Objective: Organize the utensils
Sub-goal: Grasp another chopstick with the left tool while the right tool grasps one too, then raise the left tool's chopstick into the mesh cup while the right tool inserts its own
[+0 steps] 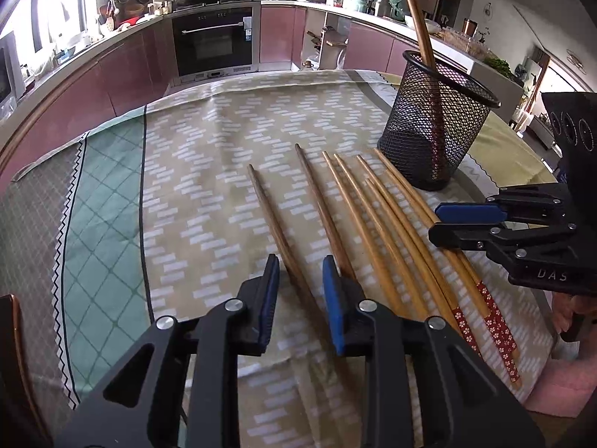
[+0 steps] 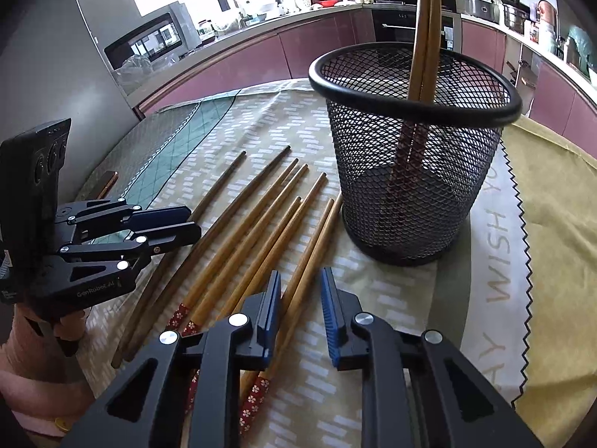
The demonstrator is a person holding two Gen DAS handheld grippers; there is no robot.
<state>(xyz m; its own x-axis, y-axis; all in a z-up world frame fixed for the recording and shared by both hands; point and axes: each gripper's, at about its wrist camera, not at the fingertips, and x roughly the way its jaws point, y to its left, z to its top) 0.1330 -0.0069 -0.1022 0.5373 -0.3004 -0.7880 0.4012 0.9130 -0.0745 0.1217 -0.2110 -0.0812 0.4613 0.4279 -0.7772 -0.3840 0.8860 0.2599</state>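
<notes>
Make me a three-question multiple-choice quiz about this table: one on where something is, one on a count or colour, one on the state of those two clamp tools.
1. Where does the mesh cup stand?
A. on the tablecloth, beside the loose chopsticks
B. on the kitchen counter
C. on its side on the floor

2. How many chopsticks stand in the cup?
A. none
B. two
C. six

3. What do the left gripper and right gripper hold?
A. each a chopstick
B. the cup between them
C. nothing, both are open

Answers: 1 A, the cup sits upright on the cloth next to the row. 2 B, two sticks rise above its rim. 3 C, nothing lies between either pair of pads.
</notes>
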